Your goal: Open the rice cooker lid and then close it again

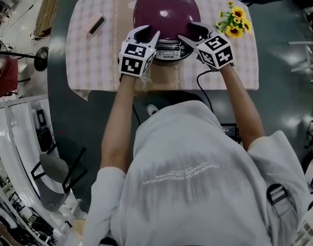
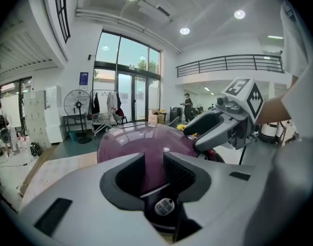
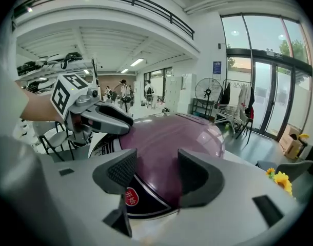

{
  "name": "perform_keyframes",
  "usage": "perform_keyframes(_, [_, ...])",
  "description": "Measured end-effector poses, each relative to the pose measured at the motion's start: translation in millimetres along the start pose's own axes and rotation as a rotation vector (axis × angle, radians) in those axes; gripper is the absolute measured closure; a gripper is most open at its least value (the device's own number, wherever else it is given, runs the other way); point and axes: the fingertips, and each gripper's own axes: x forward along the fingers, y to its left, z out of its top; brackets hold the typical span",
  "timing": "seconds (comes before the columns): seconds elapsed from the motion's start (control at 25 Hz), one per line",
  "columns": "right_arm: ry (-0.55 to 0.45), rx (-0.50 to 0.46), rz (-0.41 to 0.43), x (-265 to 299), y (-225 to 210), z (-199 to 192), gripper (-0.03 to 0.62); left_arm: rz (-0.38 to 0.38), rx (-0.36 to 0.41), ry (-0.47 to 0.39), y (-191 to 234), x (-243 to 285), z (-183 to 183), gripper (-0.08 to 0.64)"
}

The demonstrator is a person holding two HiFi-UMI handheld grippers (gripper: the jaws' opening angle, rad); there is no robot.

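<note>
The rice cooker (image 1: 164, 9) has a glossy purple lid, which is down, and stands at the far middle of the table. Its dark control panel (image 1: 169, 51) faces me. My left gripper (image 1: 146, 34) is at the lid's front left edge, and its jaws are open with nothing between them. In the left gripper view (image 2: 154, 163) the lid (image 2: 141, 140) fills the gap just ahead. My right gripper (image 1: 193, 32) is at the front right edge, also open and empty. In the right gripper view (image 3: 156, 168) the lid (image 3: 172, 137) and a red button (image 3: 131, 196) show past the pads.
The table (image 1: 95, 60) has a checked cloth. A small flat pink and dark object (image 1: 96, 24) lies at its far left, and yellow flowers (image 1: 233, 22) stand at the far right. A black cable (image 1: 202, 83) runs off the near edge.
</note>
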Motion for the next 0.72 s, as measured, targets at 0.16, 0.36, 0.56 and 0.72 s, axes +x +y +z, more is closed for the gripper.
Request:
perform_keyframes(0.16, [-0.057, -0.001, -0.087, -9, -7, 10, 0.365, 0.039, -0.033, -0.021, 9, -9, -3, 0.445])
perform_keyframes(0.36, [-0.13, -0.058, -0.169, -40, -7, 29, 0.433, 0.085, -0.063, -0.115, 20, -42, 13, 0.48])
perform_keyframes(0.56, [-0.197, -0.099, -0.247, -78, -3, 44, 0.513, 0.089, -0.047, -0.203, 21, -79, 37, 0.534])
perform_keyframes(0.72, [-0.286, -0.089, -0.305, -116, 0, 65, 0.557, 0.131, 0.011, -0.258, 23, -112, 60, 0.545])
